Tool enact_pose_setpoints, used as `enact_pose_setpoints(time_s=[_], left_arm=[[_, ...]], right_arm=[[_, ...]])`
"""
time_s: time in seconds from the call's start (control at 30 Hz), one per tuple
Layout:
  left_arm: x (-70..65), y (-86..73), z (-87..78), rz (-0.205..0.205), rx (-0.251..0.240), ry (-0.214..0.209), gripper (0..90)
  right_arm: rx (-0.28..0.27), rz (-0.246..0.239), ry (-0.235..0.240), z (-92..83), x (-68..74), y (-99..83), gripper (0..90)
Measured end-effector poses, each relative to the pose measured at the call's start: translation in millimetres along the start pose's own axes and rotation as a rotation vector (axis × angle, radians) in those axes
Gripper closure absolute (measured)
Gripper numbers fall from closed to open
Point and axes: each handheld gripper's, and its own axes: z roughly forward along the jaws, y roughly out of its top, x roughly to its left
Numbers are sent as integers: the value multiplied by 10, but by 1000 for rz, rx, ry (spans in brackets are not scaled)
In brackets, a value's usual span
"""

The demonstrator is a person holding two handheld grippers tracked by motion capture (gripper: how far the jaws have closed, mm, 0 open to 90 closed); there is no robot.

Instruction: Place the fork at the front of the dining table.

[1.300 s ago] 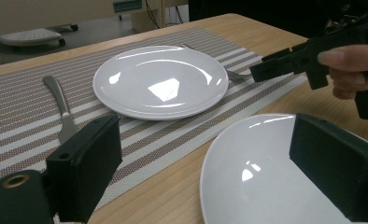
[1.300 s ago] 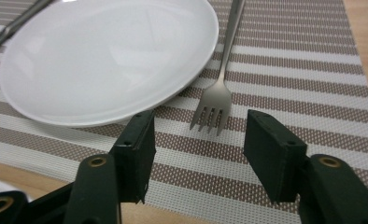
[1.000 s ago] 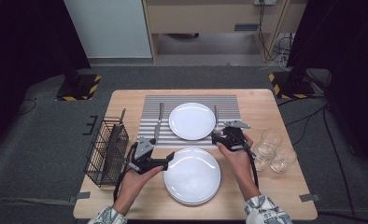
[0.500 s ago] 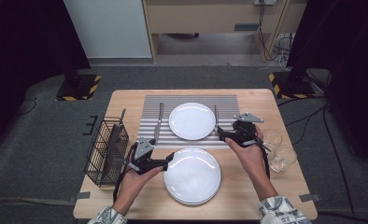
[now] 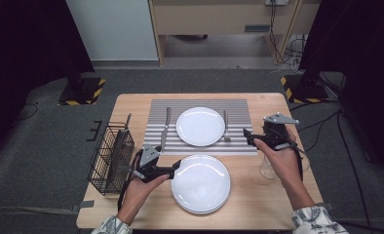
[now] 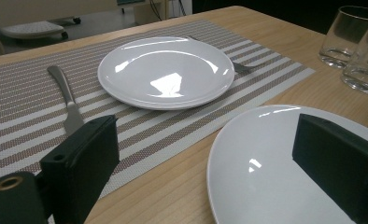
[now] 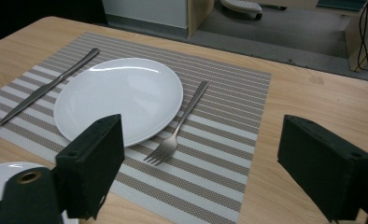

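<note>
A striped placemat [image 5: 156,109] holds a white plate [image 5: 200,126], with a knife [image 5: 165,127] on its left and a fork [image 5: 225,126] on its right. A second white plate [image 5: 200,184] lies on bare wood nearer me. My left gripper [image 5: 173,168] hovers open at this plate's left rim [image 6: 247,154]; in the left gripper view [image 6: 205,126] one jaw is over the plate, the other over the table. My right gripper [image 5: 248,138] hangs above the mat's right edge. It is open, its jaws having just closed a little with nothing between them [image 7: 201,135].
Two clear glasses [image 5: 268,165] [image 6: 343,35] stand on the table's right side, under my right hand. A black wire basket [image 5: 110,157] sits at the left edge with a handle sticking out. The wooden table [image 5: 258,204] ends close behind the mat.
My right gripper has lifted and drawn back to the right, away from the fork and off the mat. The left gripper has stayed at the near plate.
</note>
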Motion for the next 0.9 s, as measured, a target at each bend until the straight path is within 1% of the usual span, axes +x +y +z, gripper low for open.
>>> enact_pose_setpoints(time_s=[0.13, 0.17, 0.2, 0.23, 0.27, 0.3, 0.37, 0.4, 0.43, 0.47, 0.6, 0.67, 0.7, 0.77, 0.9], left_arm=[[-2, -3, -6, -2, 6, -2, 58], [-2, -3, -6, -2, 6, -2, 54], [-7, -6, -6, -2, 9, -4, 54], [-21, -16, -8, 2, 11, -7, 53], [-21, -16, -8, 2, 11, -7, 53], [-31, -25, -5, 4, 12, -10, 53], [-35, -27, -2, 6, 14, -11, 52], [-35, -27, -2, 6, 14, -11, 51], [-41, -31, -4, 5, 14, -11, 52], [-41, -31, -4, 5, 14, -11, 52], [-45, -56, -15, 9, 17, -12, 52], [-46, -57, -18, 12, 17, -11, 51], [-46, -57, -18, 12, 17, -11, 51], [-74, -98, -29, 25, 30, -19, 51], [-94, -127, -18, 29, 38, -20, 51]], right_arm=[[12, -1, -8, -96, -144, 5, 193], [12, -1, -8, -96, -144, 5, 193], [13, 1, -17, -136, -214, -3, 203], [14, 0, -22, -156, -246, -7, 212], [14, 0, -22, -156, -246, -7, 212], [12, 2, -27, -192, -307, -17, 225], [15, 2, -27, -218, -365, -31, 256], [15, 2, -27, -218, -365, -31, 256], [22, 7, -23, -239, -433, -45, 287], [23, 13, -17, -248, -467, -51, 297], [37, 30, -11, -271, -590, -80, 315], [44, 32, -14, -274, -646, -102, 324], [44, 32, -14, -274, -646, -102, 324], [49, 35, -14, -287, -716, -140, 339], [56, 47, -20, -294, -797, -190, 355]])
